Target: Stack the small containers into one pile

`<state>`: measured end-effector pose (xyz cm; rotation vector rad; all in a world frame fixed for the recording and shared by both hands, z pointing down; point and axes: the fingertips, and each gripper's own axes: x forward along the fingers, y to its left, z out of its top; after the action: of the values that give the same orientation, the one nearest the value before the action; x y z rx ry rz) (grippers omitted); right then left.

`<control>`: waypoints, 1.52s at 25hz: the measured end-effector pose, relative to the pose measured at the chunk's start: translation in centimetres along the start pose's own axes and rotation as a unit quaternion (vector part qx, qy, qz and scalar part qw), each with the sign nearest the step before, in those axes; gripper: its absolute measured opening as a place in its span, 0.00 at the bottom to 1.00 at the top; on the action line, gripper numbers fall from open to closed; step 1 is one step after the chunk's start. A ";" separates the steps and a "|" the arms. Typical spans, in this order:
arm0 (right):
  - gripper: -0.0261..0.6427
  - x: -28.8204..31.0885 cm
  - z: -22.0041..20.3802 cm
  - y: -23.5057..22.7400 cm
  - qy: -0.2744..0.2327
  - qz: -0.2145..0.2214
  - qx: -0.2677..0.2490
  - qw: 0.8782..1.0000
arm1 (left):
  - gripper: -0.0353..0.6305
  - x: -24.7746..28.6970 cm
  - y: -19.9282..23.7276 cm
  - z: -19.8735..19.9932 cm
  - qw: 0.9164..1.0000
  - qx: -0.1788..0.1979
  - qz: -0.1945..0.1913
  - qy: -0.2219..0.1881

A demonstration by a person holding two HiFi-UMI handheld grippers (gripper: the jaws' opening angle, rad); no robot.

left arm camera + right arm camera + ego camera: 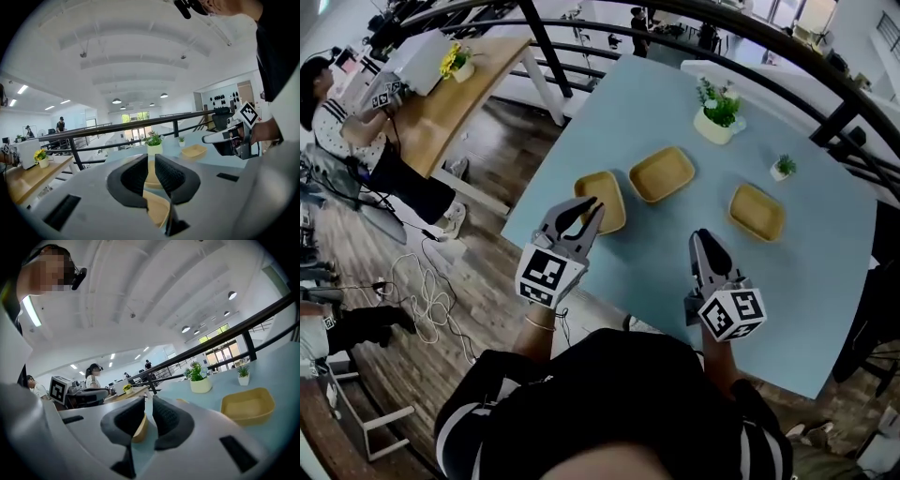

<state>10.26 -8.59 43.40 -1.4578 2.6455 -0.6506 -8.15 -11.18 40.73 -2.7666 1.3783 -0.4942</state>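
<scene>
Tan and shallow, the pieces to be stacked lie singly on the pale blue table [656,272]. In the head view the left container [615,192] sits near the table's edge, the middle container [662,173] is just beside it, and the right container [757,212] is well apart. The left gripper [595,204] hangs with its tips over the left container, jaws drawn together on nothing. The right gripper [702,236] hovers over bare table, jaws likewise together and empty.

The left gripper view shows only a slit between that gripper's [151,177] pads, with the left container [157,210] below and beyond them. The right gripper [206,139] is at the right, with the right container [193,151] behind its tip.

In the right gripper view its [149,418] pads nearly meet and hold nothing. The right container [247,405] lies off to the right, with a potted plant [200,379] beyond it.
</scene>
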 end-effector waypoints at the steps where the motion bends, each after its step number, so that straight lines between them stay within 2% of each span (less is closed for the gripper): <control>1: 0.12 0.5 -0.1 -0.6 0.002 -0.002 0.004 1.000 | 0.09 0.8 0.5 -0.2 1.000 0.003 -0.002 0.005; 3: 0.12 1.4 -0.4 -1.1 0.005 -0.005 0.010 1.000 | 0.10 2.0 1.4 -0.7 1.000 0.006 -0.009 0.019; 6: 0.13 2.7 -0.6 -1.2 0.013 -0.010 0.013 1.000 | 0.24 3.3 2.8 -1.5 0.999 0.006 -0.025 0.043; 13: 0.16 5.0 -1.9 -2.3 0.026 -0.039 0.046 0.998 | 0.29 7.4 3.9 -2.8 0.993 0.004 -0.088 0.082; 18: 0.18 6.9 -3.5 -2.9 0.037 -0.073 0.073 0.994 | 0.34 11.0 3.8 -5.5 0.980 -0.002 -0.154 0.126; 26: 0.21 10.4 -6.3 -4.5 0.069 -0.112 0.104 0.986 | 0.40 16.2 3.8 -9.1 0.960 -0.002 -0.218 0.177; 33: 0.24 12.4 -8.7 -6.3 0.087 -0.149 0.150 0.974 | 0.42 19.7 3.4 -12.3 0.943 -0.018 -0.254 0.214; 36: 0.25 13.2 -9.4 -6.8 0.089 -0.158 0.169 0.969 | 0.42 20.8 3.4 -13.3 0.940 -0.019 -0.257 0.226; 38: 0.26 13.8 -9.9 -7.0 0.089 -0.161 0.184 0.965 | 0.41 21.5 3.4 -13.8 0.938 -0.005 -0.256 0.233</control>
<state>5.80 -19.80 57.20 -1.7872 2.2399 -1.2775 -2.59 -28.28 59.28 -3.1337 0.6538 -1.2219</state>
